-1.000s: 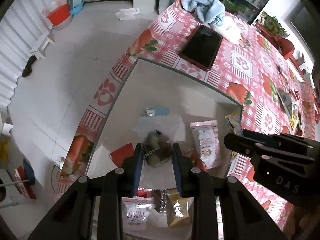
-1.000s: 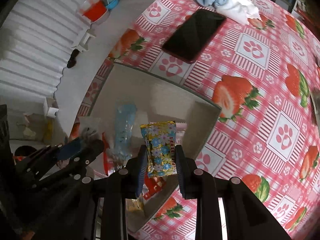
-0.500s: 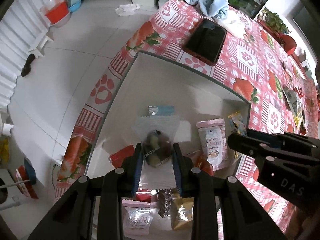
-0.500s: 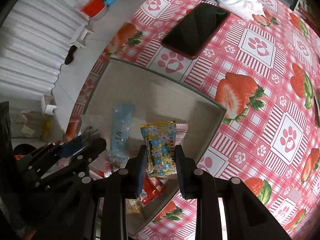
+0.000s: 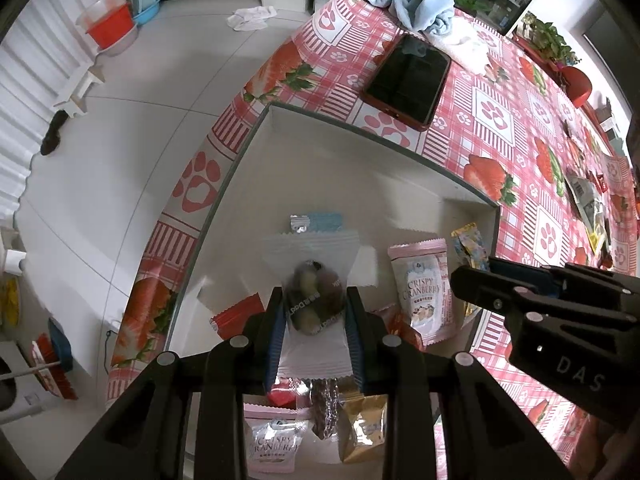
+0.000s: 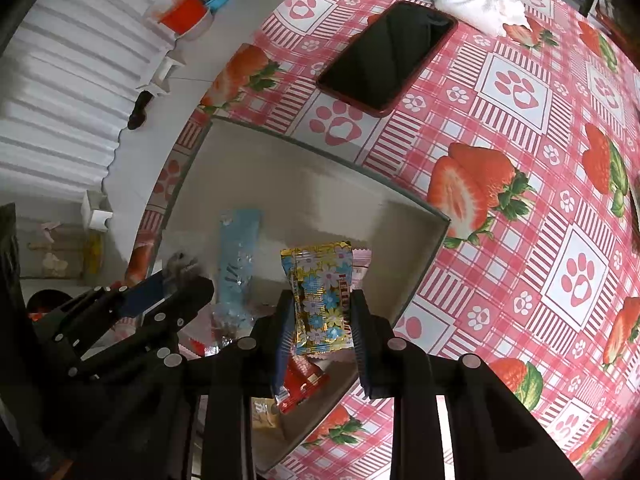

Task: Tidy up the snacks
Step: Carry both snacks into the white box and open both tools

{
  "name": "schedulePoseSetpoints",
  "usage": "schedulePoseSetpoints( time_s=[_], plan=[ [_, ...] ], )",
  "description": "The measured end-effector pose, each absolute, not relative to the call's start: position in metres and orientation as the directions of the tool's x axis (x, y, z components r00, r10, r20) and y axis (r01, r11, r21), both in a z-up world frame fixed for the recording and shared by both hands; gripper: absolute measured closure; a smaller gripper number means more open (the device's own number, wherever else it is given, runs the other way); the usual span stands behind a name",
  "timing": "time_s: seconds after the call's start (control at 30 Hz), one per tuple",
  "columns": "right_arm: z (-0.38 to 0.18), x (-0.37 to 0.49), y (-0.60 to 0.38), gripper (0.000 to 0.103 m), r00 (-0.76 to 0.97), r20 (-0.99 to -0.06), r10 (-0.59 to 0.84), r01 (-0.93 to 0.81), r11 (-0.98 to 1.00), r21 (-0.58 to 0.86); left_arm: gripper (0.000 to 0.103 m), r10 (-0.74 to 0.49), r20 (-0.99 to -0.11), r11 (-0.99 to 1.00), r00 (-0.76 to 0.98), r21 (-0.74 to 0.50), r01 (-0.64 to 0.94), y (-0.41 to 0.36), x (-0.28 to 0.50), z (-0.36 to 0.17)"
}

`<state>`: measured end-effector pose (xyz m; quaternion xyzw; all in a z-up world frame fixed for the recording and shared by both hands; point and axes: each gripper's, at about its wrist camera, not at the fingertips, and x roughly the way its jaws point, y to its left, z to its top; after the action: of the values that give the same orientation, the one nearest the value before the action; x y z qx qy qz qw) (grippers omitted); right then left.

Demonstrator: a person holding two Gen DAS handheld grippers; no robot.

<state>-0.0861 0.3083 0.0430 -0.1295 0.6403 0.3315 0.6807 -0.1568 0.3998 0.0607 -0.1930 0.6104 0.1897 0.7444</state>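
Note:
My left gripper [image 5: 314, 308] is shut on a clear white packet with a dark snack inside [image 5: 314, 300], held above the grey box [image 5: 360, 184]. My right gripper [image 6: 322, 312] is shut on a gold floral candy packet [image 6: 322, 292], held over the box's right side [image 6: 424, 256]. In the box lie a blue wrapper [image 6: 238, 256], a pink Crispy Cranberry packet [image 5: 424, 292], red wrappers [image 5: 236, 316] and, nearer me, another cranberry packet [image 5: 274, 444] and a gold packet [image 5: 362, 432]. The right gripper shows at the right of the left wrist view [image 5: 560, 312].
The box stands at the edge of a table with a red strawberry-and-paw cloth [image 6: 520, 92]. A black phone in a red case [image 5: 408, 80] lies beyond the box. A blue and white towel [image 5: 416, 0] lies further back. The tiled floor [image 5: 140, 120] is to the left.
Both grippers have risen a little with their packets still held; the box and table look smaller and further away in both views.

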Motion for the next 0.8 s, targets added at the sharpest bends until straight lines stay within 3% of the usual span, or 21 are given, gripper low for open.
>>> schedulePoseSetpoints(
  time_s=[0.3, 0.33, 0.43, 0.57, 0.67, 0.73, 0.8],
  plan=[
    [0.034, -0.084, 0.312, 0.074, -0.050, -0.962, 0.270, -0.613, 0.751, 0.243, 0.072, 0.038, -0.985, 0.861, 0.171, -0.055, -0.506, 0.400, -0.152, 0.053],
    [0.033, -0.083, 0.313, 0.074, -0.051, -0.963, 0.264, -0.611, 0.755, 0.239, 0.069, 0.042, -0.984, 0.865, 0.174, -0.051, -0.500, 0.400, -0.151, 0.053],
    [0.026, -0.081, 0.312, 0.073, -0.072, -0.964, 0.256, -0.587, 0.770, 0.248, 0.039, 0.071, -0.980, 0.868, 0.184, -0.030, -0.496, 0.398, -0.151, 0.056],
    [0.022, -0.077, 0.306, 0.058, -0.061, -0.971, 0.230, -0.573, 0.789, 0.223, 0.024, 0.098, -0.975, 0.850, 0.198, -0.022, -0.527, 0.404, -0.158, 0.060],
    [0.024, -0.076, 0.302, 0.053, -0.069, -0.966, 0.248, -0.566, 0.788, 0.243, 0.023, 0.083, -0.980, 0.845, 0.183, -0.028, -0.535, 0.408, -0.161, 0.059],
    [0.026, -0.078, 0.302, 0.044, -0.043, -0.974, 0.224, -0.580, 0.788, 0.206, 0.023, 0.091, -0.981, 0.843, 0.173, -0.017, -0.537, 0.409, -0.164, 0.059],
    [0.026, -0.079, 0.300, 0.024, -0.019, -0.980, 0.200, -0.586, 0.792, 0.173, 0.022, 0.103, -0.980, 0.843, 0.170, -0.005, -0.538, 0.410, -0.168, 0.060]
  ],
)
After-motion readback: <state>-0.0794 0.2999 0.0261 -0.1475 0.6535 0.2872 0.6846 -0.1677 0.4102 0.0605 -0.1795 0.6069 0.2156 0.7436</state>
